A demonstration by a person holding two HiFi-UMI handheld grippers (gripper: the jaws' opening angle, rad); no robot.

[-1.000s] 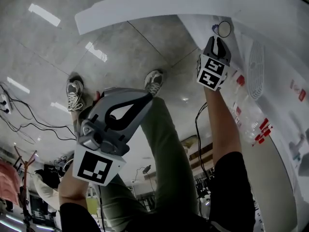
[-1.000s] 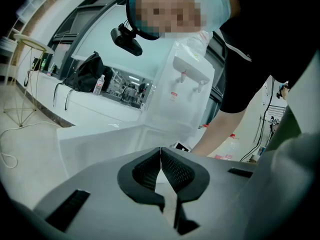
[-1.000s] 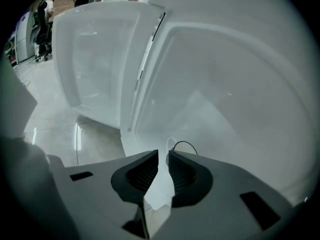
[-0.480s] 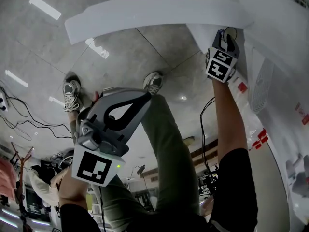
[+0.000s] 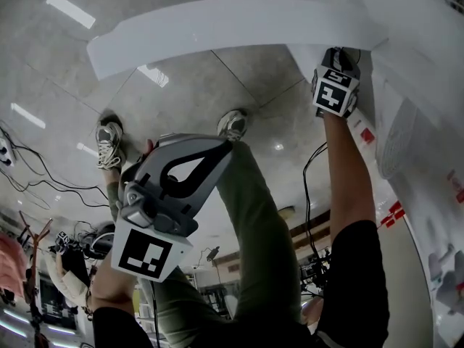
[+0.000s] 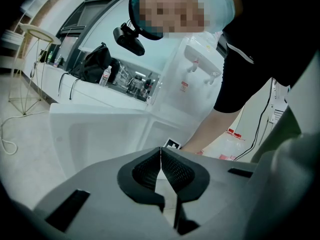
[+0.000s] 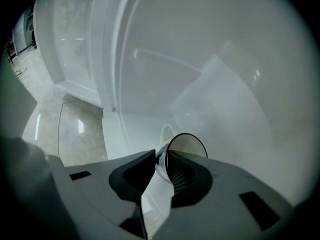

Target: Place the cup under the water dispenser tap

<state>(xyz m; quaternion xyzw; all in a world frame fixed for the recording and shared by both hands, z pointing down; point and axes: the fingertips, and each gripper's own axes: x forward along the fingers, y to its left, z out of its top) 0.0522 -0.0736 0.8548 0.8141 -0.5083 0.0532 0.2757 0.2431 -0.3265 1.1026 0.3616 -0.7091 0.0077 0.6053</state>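
Left gripper (image 6: 161,156) hangs low at the left, jaws pressed together on nothing. At upper right, my right gripper (image 7: 162,166), clamped on the wall of the cup (image 7: 187,145), has swung further right over the past second, closing on the white water dispenser (image 7: 210,59). I judge the tap not yet reached.

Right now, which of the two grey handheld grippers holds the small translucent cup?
The right gripper: its jaws pinch the translucent cup by its wall. The left gripper is shut on nothing.
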